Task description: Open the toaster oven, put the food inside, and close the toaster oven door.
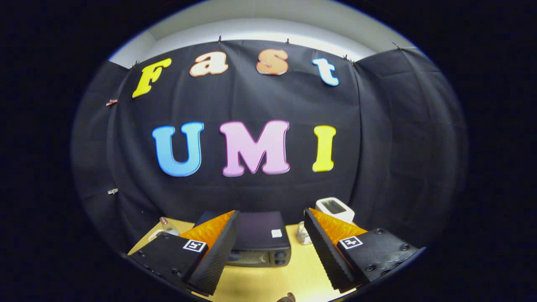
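Note:
A black toaster oven [261,241] stands on the pale wooden table [293,272], seen from above and in front; its door looks closed, with knobs at its right end. My gripper [272,228] hovers well above the table, its two fingers wide open with nothing between them. The left finger [218,247] overlaps the oven's left side, while the right finger [329,251] sits to the oven's right. A small pale wrapped item [303,235] lies beside the oven's right side, partly behind the right finger. I cannot tell which object is the food.
A white toaster-like appliance [334,208] stands at the back right near the black cloth wall. At the table's left, a small bottle [167,225] and a pale object sit beside the left finger. A dark round thing [287,298] shows at the table's near edge.

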Demonstrator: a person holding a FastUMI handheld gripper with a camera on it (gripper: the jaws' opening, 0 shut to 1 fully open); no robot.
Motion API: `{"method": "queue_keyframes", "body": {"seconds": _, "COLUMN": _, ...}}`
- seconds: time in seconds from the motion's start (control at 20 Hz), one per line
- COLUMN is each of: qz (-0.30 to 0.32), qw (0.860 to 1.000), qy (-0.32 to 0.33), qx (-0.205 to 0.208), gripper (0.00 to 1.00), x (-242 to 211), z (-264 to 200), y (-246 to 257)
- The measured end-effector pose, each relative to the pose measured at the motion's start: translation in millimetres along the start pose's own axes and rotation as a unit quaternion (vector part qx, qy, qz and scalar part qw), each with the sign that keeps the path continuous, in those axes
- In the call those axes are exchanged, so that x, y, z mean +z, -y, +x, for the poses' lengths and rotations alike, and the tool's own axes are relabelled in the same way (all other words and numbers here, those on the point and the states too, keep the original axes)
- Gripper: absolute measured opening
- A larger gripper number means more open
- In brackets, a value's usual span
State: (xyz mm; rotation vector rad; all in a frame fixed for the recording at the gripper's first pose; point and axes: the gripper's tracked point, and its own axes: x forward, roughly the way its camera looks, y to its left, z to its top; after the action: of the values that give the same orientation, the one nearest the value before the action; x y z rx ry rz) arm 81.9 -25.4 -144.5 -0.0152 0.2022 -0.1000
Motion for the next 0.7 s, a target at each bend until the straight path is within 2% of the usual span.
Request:
{"method": "queue_keyframes", "body": {"seconds": 0.15, "qz": 0.005, "qw": 0.999, "qy": 0.052, "qx": 0.005, "gripper": 0.99, "x": 51.0, "z": -14.4, "y": 4.2}}
{"method": "queue_keyframes", "body": {"seconds": 0.25, "qz": 0.006, "qw": 0.998, "qy": 0.066, "qx": 0.007, "gripper": 0.98, "x": 68.0, "z": -22.6, "y": 9.8}}
{"method": "queue_keyframes", "body": {"seconds": 0.5, "qz": -0.016, "qw": 0.997, "qy": 0.073, "qx": -0.010, "gripper": 0.98, "x": 80.4, "z": -31.6, "y": 28.3}}
{"method": "queue_keyframes", "body": {"seconds": 0.7, "qz": -0.006, "qw": 0.997, "qy": 0.071, "qx": -0.007, "gripper": 0.98, "x": 85.9, "z": -32.8, "y": 31.6}}
